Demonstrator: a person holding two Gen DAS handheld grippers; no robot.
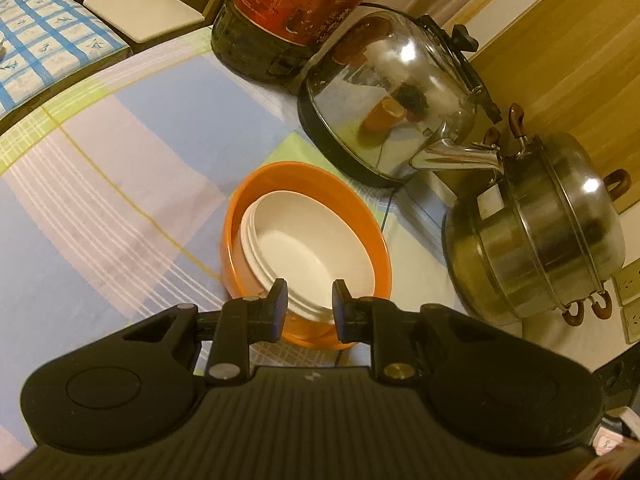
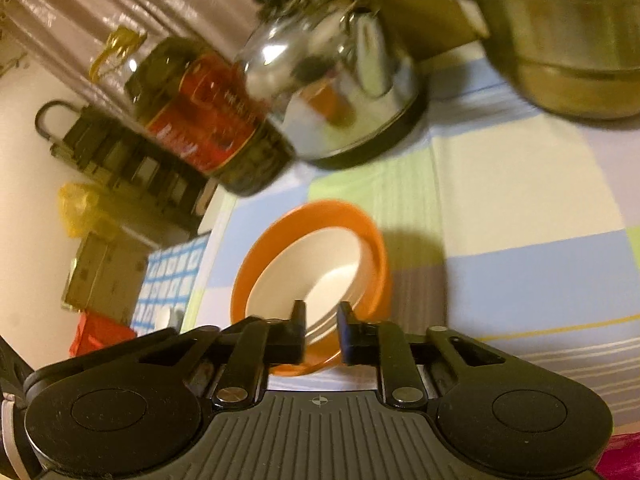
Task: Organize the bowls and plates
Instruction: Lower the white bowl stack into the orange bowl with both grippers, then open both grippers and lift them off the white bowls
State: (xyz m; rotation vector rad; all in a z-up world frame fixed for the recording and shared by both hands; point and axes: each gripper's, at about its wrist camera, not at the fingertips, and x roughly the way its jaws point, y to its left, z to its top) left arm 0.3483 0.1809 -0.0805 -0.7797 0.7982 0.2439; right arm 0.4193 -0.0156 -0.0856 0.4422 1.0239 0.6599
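1. The left gripper (image 1: 308, 304) tips down toward the desk (image 1: 120, 184), its black fingers (image 1: 280, 300) a narrow gap apart over the near rim of the white bowls (image 1: 308, 248). The pads press on nothing I can see.
2. The right gripper (image 2: 320, 332) leans down too and looks rolled to one side. Its jaws are drawn close together, with the near edge of the stack showing in the slit; whether the pads pinch that edge I cannot tell.
3. The white bowls, several nested together, sit inside an orange bowl (image 1: 240, 216) on the checked cloth, just near of the steel kettle (image 1: 396, 92).
4. Left of the kettle stands a dark bottle (image 1: 288, 12) with a red label; its print is too blurred to read.
5. To the right a lidded steel pot (image 1: 552, 232) stands against the wooden wall, close to the kettle's spout.
6. The right wrist view is smeared, so the far shelf and bags on the left are hard to make out. The bottle's top is cut off in the left view.
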